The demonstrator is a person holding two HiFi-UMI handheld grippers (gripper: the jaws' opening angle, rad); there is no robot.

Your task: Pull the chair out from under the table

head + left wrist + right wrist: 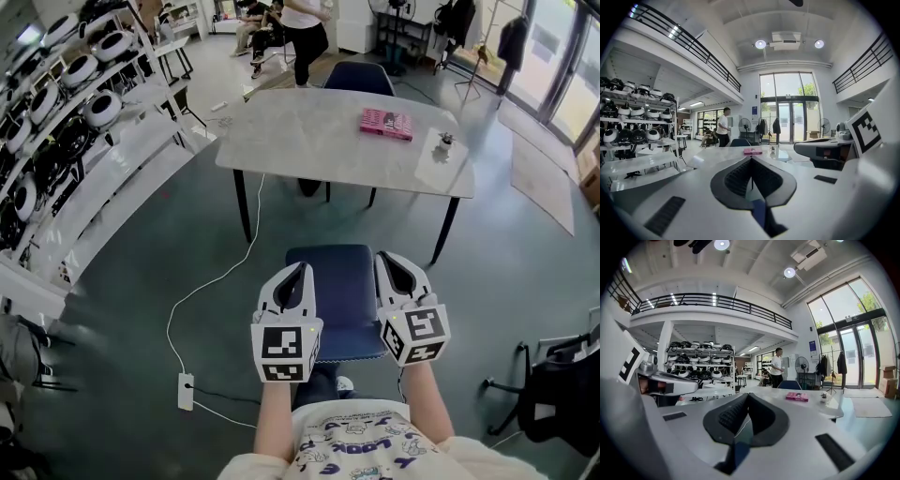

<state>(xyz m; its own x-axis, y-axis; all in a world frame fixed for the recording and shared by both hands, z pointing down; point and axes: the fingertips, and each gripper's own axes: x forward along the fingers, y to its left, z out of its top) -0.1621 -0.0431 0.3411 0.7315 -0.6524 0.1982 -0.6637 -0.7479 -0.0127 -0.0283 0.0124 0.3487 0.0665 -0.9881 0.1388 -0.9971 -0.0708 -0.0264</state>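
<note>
The head view looks steeply down from above the person. The counter (pixel 347 141) fills the upper middle of the frame, the chair (pixel 333 281) the centre, and the left gripper (pixel 299 270) and right gripper (pixel 389 258) the lower middle. Each gripper view sits low and close behind its own fingers (pixel 736 178), facing almost level across the counter. Both catch the pink book (pixel 753 151) and the standing person (pixel 723 127). Each shows the other gripper at its frame edge.

Left hand-held gripper (pixel 302 268) and right hand-held gripper (pixel 382 256) are white, black-marked.
</note>
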